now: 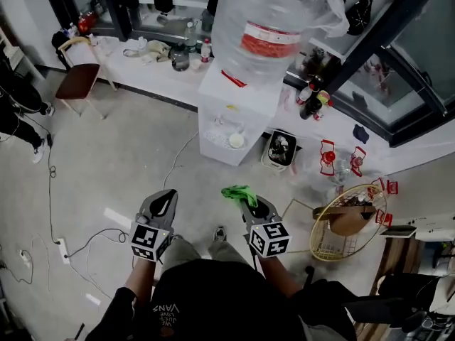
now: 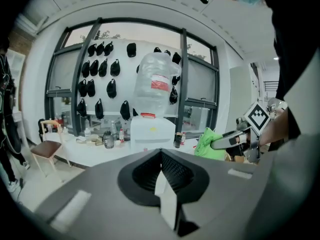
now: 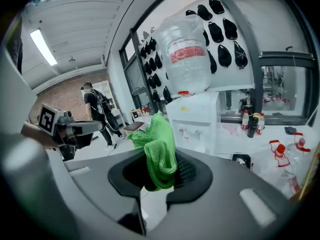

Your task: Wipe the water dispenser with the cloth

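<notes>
**Cloth in the right tool, dispenser out of reach**

The cloth (image 3: pixel 159 149) is green and of a looped weave. It is judged light, soft and limp, so it will drape and fold rather than keep a shape, and it is unlikely to slide out of ribbed pads. It is gripped by the right tool (image 1: pixel 245 202). The jaws are closed on a bunched part, and a loose fold stands up past the tips. That free fold is judged the part to wipe with. A hold low in the bunch, as seen here, should leave enough cloth to be pressed flat against a panel.

The dispenser (image 1: pixel 238 109), a white box, is seen ahead of the cloth and well apart from it. It stands on the floor (image 1: pixel 128 155) against a long white bench (image 1: pixel 160 73). A large clear bottle (image 1: pixel 274 27) is carried upside down on top. The casing is judged hard, smooth and stiff. With the bottle above, it may be top-heavy, so a strong sideways push could rock it. The cloth might also catch on the small taps in the front recess.

The left tool (image 2: pixel 161 156) is held beside the right one, with its jaws together and nothing between them.
</notes>
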The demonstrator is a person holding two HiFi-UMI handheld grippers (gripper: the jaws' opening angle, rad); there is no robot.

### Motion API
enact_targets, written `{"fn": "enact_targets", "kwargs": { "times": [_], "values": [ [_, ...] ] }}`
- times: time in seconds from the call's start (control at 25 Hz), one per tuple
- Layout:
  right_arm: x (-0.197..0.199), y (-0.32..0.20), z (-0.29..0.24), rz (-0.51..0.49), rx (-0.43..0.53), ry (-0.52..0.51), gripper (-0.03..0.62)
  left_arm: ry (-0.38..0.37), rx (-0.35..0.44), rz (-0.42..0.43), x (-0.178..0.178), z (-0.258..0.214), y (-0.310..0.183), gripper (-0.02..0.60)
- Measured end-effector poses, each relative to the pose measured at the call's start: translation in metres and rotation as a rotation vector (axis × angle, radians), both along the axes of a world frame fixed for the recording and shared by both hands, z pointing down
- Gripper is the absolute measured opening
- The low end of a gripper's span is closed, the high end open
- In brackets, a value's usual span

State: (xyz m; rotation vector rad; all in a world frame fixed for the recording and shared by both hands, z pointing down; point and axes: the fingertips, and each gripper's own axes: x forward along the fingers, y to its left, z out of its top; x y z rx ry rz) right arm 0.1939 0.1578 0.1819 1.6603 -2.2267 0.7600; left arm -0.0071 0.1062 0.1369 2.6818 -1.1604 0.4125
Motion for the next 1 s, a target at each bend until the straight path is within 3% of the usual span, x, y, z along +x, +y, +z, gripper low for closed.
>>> {"fn": "enact_targets", "kwargs": {
  "times": [0.32, 0.56, 1.0],
  "values": [
    [0.014, -0.02, 0.06, -0.07, -0.081, 0.02, 0.091, 0.009, -0.045, -0.069, 0.019, 0.044, -0.013, 0.002],
    [-0.01, -0.027, 0.098, -0.031, -0.111, 0.038, 0.091, -0.008, -0.042, -0.009, -0.001, 0.082, -0.028, 0.002],
    [-0.059, -0.131, 0.212, -0.035, -0.213, 0.091, 0.091, 0.015, -0.131, 0.032, -0.029, 0.2, -0.123, 0.002]
  ]
}}
